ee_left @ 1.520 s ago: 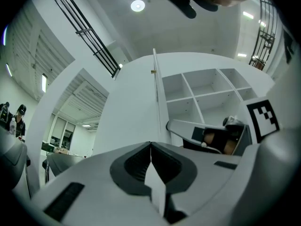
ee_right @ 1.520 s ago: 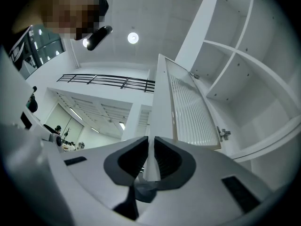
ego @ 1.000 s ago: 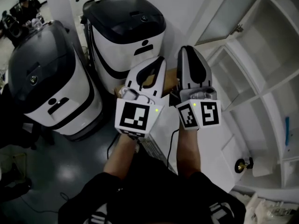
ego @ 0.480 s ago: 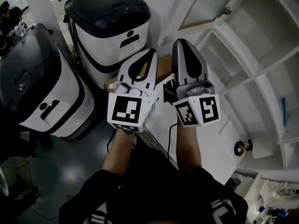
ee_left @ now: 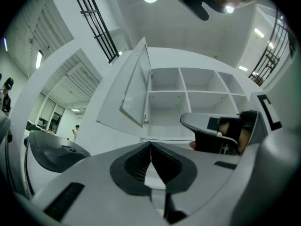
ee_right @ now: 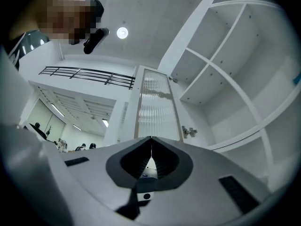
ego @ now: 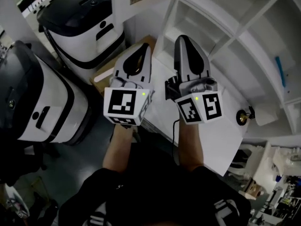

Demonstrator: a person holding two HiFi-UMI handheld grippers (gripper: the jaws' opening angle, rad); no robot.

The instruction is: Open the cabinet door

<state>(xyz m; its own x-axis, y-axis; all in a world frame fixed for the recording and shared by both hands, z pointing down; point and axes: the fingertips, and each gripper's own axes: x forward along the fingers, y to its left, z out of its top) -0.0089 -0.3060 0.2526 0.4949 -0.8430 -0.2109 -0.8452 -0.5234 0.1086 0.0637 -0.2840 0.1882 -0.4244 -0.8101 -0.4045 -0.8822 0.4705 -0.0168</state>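
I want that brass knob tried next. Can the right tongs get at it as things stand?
Probably yes. Nothing stands between the right tongs and the brass knob, off to their right. But they have just closed, empty, and point away from it, so they would need turning and opening first.

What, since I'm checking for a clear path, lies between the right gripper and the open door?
Nothing: in the right gripper view, only bare air separates the shut right gripper from the door, which stands open.
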